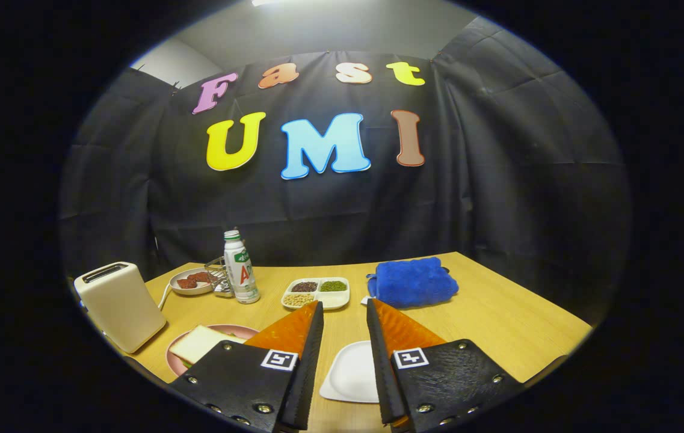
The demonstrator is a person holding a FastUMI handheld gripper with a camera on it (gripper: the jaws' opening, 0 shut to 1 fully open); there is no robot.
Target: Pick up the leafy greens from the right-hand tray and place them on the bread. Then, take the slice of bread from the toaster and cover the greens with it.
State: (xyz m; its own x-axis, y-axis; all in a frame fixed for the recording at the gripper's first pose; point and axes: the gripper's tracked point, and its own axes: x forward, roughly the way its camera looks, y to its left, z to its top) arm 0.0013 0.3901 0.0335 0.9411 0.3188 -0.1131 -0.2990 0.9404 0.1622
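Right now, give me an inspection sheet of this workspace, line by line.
Surface: wooden table, light, no spills seen.
Job's things: bread slice on the pink plate, a hint of green under its edge; toaster beside it, nothing seen sticking out of its slot; white tray between the fingers, nothing on it.
Clutter: bottle; divided dish of beans and grains; small plate with red pieces; metal rack; blue towel.
Grippers: gripper open, above the table, holding nothing.
Cables: white cord behind the toaster.
Surroundings: black cloth wall.
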